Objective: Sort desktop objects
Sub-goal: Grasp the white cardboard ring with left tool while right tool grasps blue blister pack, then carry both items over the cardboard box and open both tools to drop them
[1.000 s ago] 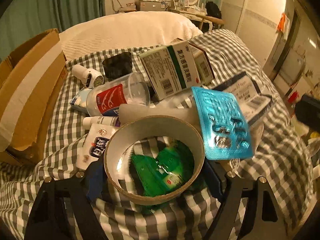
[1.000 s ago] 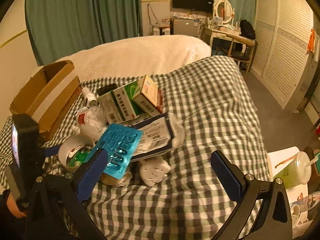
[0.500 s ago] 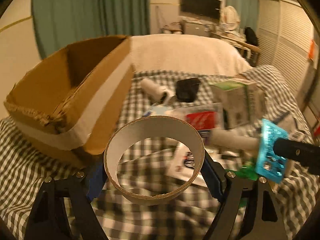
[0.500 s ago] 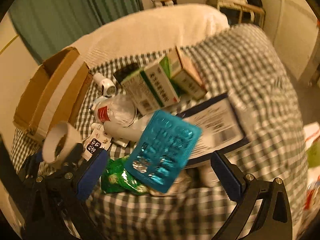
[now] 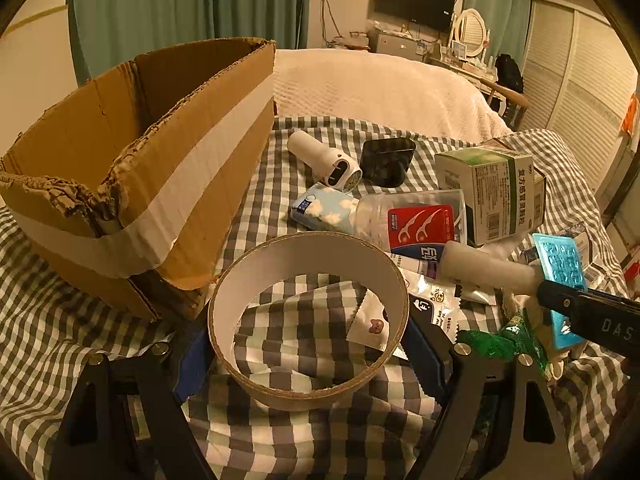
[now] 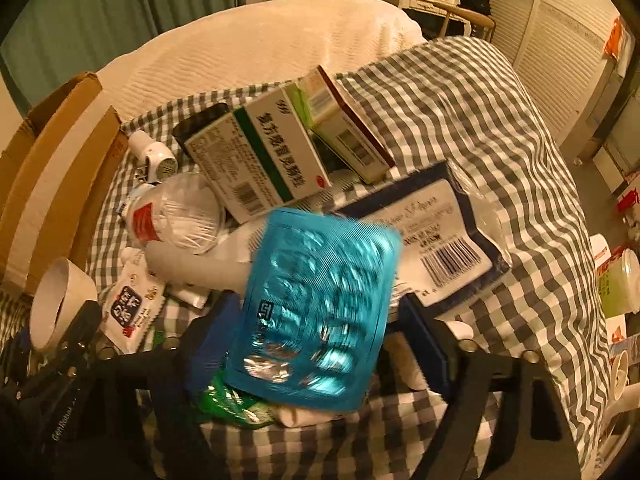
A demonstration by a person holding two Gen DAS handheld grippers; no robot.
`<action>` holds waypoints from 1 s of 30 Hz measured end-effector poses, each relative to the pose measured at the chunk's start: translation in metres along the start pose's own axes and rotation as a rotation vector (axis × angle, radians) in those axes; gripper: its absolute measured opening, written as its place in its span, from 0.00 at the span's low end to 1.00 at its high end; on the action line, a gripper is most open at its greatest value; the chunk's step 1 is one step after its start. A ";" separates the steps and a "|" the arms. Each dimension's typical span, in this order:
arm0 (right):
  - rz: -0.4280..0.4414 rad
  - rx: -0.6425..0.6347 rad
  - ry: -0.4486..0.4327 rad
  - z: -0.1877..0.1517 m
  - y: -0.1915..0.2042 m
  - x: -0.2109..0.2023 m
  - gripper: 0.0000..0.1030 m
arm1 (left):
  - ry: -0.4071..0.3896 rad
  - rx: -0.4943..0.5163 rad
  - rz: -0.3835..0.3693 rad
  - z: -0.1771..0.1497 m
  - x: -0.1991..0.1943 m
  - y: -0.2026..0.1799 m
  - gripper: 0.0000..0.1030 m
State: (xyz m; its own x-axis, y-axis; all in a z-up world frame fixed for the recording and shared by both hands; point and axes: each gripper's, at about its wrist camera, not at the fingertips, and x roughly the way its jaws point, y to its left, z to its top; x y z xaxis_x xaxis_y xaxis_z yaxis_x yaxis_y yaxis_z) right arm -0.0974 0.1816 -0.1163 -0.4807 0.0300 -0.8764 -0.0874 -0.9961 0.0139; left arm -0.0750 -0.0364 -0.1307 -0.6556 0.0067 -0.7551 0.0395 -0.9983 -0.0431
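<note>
L hand-held gripper (image 5: 308, 354) is clenched on a cardboard tape core (image 5: 308, 320); blue pads press its outer wall on both sides, ring held just beside the near corner of the open cardboard box (image 5: 140, 184), above the checked bedsheet (image 5: 48, 344). Same core shows at far left in the R wrist view.

R hand-held gripper (image 6: 316, 340) has just been closing its jaws w/ the blue blister pack (image 6: 316, 308) between them. L pad looks to meet the pack's edge, R pad sits right at the other edge; whether both press, can't tell. Pack is tilted, over a green sachet (image 6: 228, 400).

Rest of the pile on the bed: green-striped medicine box (image 6: 260, 156) leaning on a 2nd smaller carton (image 6: 344, 128), navy-edged wrapped pack w/ barcode (image 6: 440, 240), clear floss-pick tub w/ red label (image 5: 416, 224), white tube (image 5: 484, 268), small white device (image 5: 324, 156), black object (image 5: 386, 156), cloud-print tissue pack (image 5: 324, 208), wet-wipe sachet (image 6: 130, 304).
</note>
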 end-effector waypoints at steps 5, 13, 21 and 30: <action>0.025 -0.035 -0.014 -0.001 0.000 -0.001 0.67 | -0.006 0.003 0.003 -0.001 0.000 -0.001 0.82; 0.083 -0.055 -0.048 -0.008 -0.007 -0.021 0.66 | -0.042 -0.005 -0.003 0.000 -0.012 0.000 0.82; 0.174 -0.060 -0.100 -0.006 -0.006 -0.058 0.66 | -0.112 -0.014 -0.010 0.013 -0.050 0.002 0.82; 0.319 -0.161 -0.189 0.014 0.024 -0.116 0.66 | -0.264 -0.045 0.053 0.058 -0.114 0.031 0.82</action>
State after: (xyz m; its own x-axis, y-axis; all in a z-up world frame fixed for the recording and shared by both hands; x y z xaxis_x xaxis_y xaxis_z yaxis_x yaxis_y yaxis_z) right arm -0.0555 0.1554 -0.0074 -0.6151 -0.2830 -0.7359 0.2230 -0.9577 0.1819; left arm -0.0428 -0.0717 -0.0086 -0.8256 -0.0667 -0.5602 0.1084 -0.9932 -0.0414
